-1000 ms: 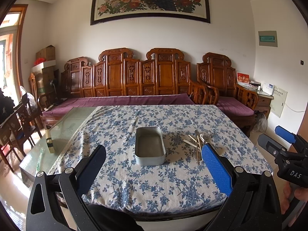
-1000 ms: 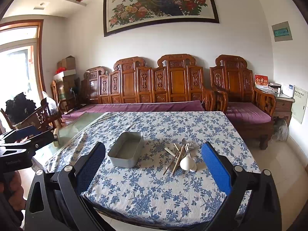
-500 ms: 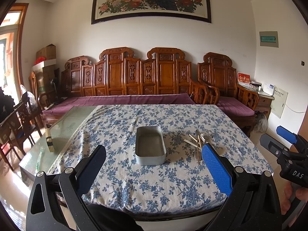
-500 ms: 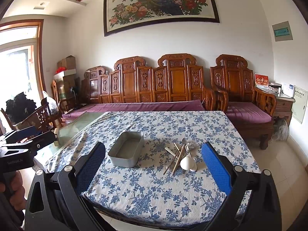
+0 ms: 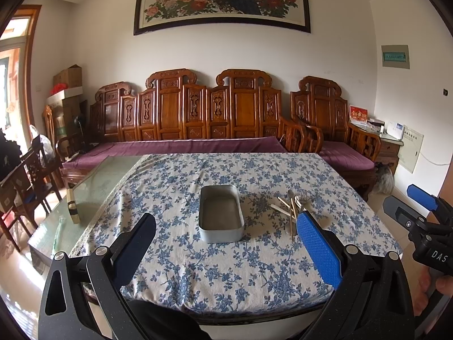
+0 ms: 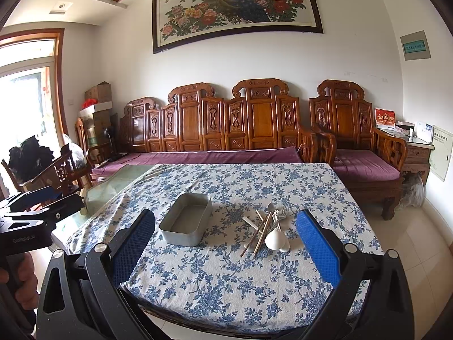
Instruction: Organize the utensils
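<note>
Filling the lower two-thirds of both views, the table (image 6: 226,283) wears a loose blue-flowered cloth (image 5: 254,269), and that cloth is the largest risk: a finger dragged low across it could bunch the fabric and shift everything lying on it.

Near the middle of the frame sits the grey metal tin (image 6: 185,219), empty and open-topped, the likely home for the cutlery. It looks light, so a knock on its rim could slide it along the cloth or tip it.

Just right of the tin, apart from it, lies the heap of utensils (image 6: 267,228): chopsticks (image 6: 260,233) crossed over each other, a white spoon (image 6: 275,239) at the near end, a metal spoon (image 6: 271,206) and a fork (image 6: 284,209) at the far end. Because they overlap, pinching one piece may lever its neighbours loose, and thin round chopsticks could roll towards the table edge. The flat metal pieces lie close to the fabric, so a grip might snag cloth instead.

The right gripper (image 6: 225,246) hangs at the near edge with its blue pads spread wide and nothing between them. The left gripper (image 5: 226,250) is likewise wide and empty, at the bottom of its own view. Both are well short of the heap, so the task looks barely begun; the two tools crossing over the same small pile could also collide.
</note>
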Demonstrator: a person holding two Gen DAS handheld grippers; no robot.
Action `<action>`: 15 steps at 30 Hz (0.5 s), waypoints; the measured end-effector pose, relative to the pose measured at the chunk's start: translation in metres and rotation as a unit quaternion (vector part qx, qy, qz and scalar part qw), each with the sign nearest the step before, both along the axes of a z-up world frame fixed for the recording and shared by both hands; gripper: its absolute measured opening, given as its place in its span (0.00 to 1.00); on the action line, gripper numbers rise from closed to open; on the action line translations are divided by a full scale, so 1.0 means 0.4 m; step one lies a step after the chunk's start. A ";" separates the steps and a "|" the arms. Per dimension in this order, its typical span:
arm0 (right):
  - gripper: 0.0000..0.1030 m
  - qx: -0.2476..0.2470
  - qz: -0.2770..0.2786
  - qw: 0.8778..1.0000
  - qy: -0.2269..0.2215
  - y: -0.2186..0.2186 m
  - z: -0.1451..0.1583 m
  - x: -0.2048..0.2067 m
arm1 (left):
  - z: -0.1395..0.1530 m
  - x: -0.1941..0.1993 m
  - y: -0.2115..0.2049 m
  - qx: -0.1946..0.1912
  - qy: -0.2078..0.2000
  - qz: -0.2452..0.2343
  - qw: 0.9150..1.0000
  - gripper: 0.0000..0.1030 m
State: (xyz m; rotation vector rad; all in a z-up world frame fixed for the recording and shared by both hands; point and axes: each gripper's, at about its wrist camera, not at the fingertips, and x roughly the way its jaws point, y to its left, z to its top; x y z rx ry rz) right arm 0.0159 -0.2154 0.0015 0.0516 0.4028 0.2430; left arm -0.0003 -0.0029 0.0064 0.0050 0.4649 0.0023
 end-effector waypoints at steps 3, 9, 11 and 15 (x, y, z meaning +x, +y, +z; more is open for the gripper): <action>0.98 0.000 0.000 1.000 0.000 0.000 0.000 0.000 | 0.000 0.000 0.000 0.001 0.000 0.000 1.000 0.94; 0.98 0.000 0.000 1.000 0.000 0.000 0.001 0.000 | -0.002 0.002 0.001 0.000 -0.001 0.000 1.000 0.94; 0.98 0.000 0.000 1.000 0.000 0.000 0.000 0.000 | -0.003 0.002 0.000 0.001 -0.001 -0.001 1.000 0.94; 0.98 0.000 -0.001 1.000 0.000 0.000 0.001 0.000 | -0.005 0.004 -0.001 0.001 -0.001 -0.001 1.000 0.94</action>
